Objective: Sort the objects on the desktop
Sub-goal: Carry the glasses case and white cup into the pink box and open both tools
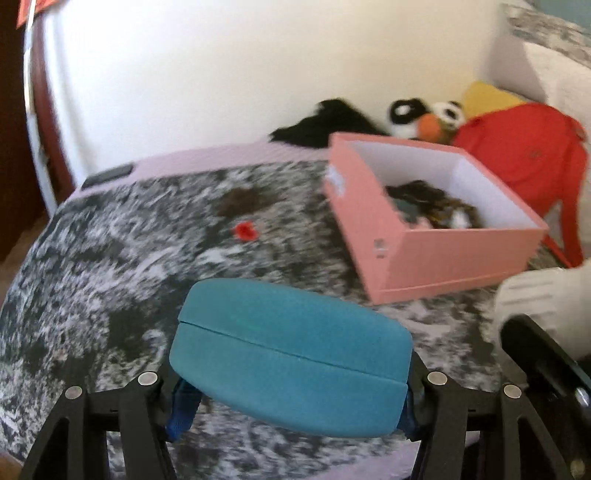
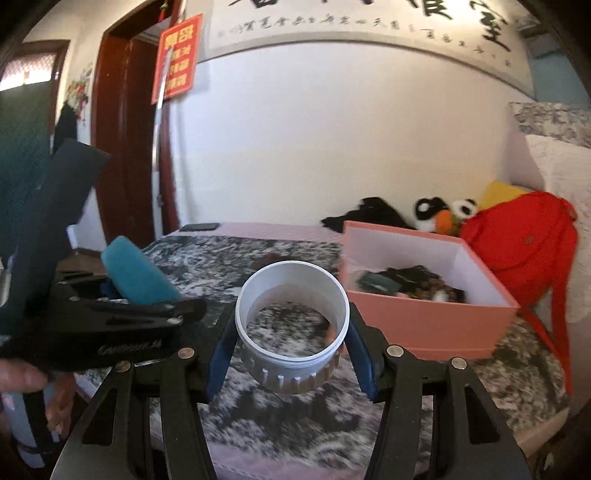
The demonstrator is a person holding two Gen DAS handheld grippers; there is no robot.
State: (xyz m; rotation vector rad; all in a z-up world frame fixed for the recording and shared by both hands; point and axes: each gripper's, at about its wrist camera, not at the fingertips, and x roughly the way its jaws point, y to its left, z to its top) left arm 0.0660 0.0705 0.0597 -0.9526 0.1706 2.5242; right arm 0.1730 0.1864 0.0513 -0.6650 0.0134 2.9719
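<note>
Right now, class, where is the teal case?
In the left wrist view the teal case is clamped in the left gripper, raised over the patterned blanket, with the pink box ahead to its right.

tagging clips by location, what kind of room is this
Most likely a bedroom in a home. The work surface looks like a bed with a mottled grey blanket, a plush toy and red backpack sit against the wall, and a calligraphy scroll hangs beside a wooden door frame.

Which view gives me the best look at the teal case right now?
The left wrist view: the teal case fills the foreground, its seam visible, clamped between the left tool pads. The right wrist view shows only one blurred end of it at the left, behind the left tool's black frame.
</note>
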